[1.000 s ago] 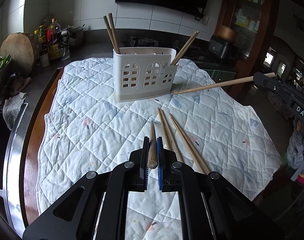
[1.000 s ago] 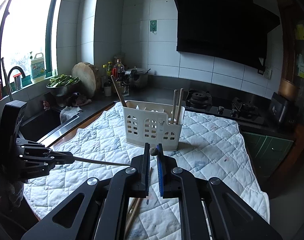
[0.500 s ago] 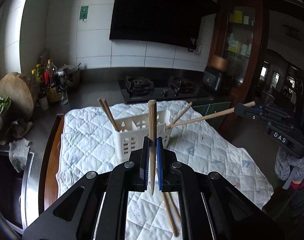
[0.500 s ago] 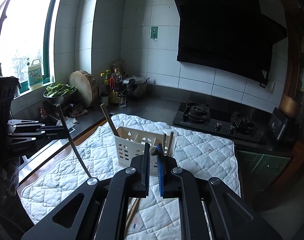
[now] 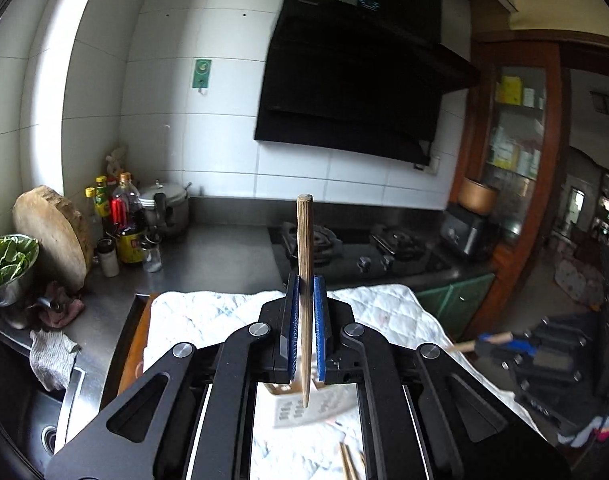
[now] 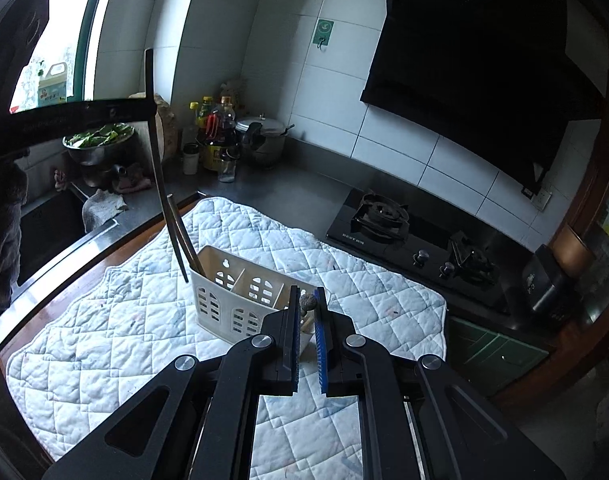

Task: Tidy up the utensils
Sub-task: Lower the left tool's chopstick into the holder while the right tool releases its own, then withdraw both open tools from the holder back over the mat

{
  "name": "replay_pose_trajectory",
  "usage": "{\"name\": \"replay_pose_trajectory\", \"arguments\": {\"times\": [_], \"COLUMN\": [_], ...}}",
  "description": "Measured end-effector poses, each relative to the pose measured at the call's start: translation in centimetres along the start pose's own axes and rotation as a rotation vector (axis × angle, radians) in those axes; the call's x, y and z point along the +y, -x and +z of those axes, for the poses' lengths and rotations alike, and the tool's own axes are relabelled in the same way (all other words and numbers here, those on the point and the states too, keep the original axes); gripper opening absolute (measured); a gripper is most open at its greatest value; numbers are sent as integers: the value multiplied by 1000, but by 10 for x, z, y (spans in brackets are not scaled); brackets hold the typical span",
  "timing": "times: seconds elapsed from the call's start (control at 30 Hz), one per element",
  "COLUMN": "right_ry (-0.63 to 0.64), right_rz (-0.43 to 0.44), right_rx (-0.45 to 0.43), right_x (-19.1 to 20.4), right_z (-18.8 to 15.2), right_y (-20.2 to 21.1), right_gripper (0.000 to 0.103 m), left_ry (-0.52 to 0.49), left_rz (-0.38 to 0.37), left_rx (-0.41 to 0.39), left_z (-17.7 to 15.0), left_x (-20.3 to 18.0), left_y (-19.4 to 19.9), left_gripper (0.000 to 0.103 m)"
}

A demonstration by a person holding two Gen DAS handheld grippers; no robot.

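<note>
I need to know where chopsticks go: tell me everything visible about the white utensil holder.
The white utensil holder is a slotted plastic caddy with arched cut-outs and inner dividers forming compartments. It stands upright on the quilted cloth. Two chopsticks lean out of its left end compartment; its near right corner is hidden behind the right hand-held gripper.

Landmark: holder (image 6: 240,300), standing mid-quilt (image 6: 104,344).

- Above the holder: middle compartments lying open to the air; two chopsticks (image 6: 182,236) leaning out of its left end, blocking that corner.
- Left of the holder: left gripper (image 6: 64,116) hanging high, its clamped stick (image 6: 160,184) reaching down just beside that corner, narrowing the way in.
- Near side: right gripper (image 6: 307,308) crowding the right end.
- Behind the holder: bare quilt, then hob (image 6: 416,248); bottles (image 6: 216,140) and pot (image 6: 264,136) standing well back-left.
- Front-left of the holder: quilt lying bare.
</note>
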State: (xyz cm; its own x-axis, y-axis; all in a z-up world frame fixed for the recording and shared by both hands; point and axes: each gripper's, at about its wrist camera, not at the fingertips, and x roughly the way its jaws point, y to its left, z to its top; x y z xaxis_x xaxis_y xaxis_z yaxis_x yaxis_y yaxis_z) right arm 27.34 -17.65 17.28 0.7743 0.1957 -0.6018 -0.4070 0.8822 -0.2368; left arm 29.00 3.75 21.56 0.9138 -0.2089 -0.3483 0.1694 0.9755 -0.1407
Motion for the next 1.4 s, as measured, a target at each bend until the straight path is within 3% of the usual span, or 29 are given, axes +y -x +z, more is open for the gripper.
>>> {"name": "replay_pose_trajectory", "arguments": {"times": [0.17, 0.4, 0.67, 0.83, 1.13, 1.23, 1.3, 1.4], "right_ry": [-5, -20, -41, -68, -106, -117, -119, -119], "right_rz": [18, 41, 48, 60, 59, 65, 68, 82], "right_rx": [63, 127, 152, 140, 82, 51, 31, 4], "right_x": [-7, -9, -11, -15, -19, -18, -14, -7], "right_z": [3, 4, 1, -1, -7, -14, -20, -33], "right_y": [-21, -44, -61, -66, -48, -34, -23, -6], "right_gripper": [7, 7, 7, 8, 24, 27, 30, 31], "left_ry": [36, 55, 72, 64, 52, 44, 39, 33], "left_rz": [10, 19, 4, 11, 10, 4, -1, -8], "left_rx": [2, 81, 166, 181, 161, 149, 141, 129], "left_z": [2, -17, -42, -50, -52, -54, -57, -67], "left_x": [7, 14, 25, 25, 22, 18, 18, 15], "left_y": [-27, -63, -89, -92, -74, -58, -47, -26], "left_gripper": [6, 6, 6, 8, 29, 33, 42, 44]}}
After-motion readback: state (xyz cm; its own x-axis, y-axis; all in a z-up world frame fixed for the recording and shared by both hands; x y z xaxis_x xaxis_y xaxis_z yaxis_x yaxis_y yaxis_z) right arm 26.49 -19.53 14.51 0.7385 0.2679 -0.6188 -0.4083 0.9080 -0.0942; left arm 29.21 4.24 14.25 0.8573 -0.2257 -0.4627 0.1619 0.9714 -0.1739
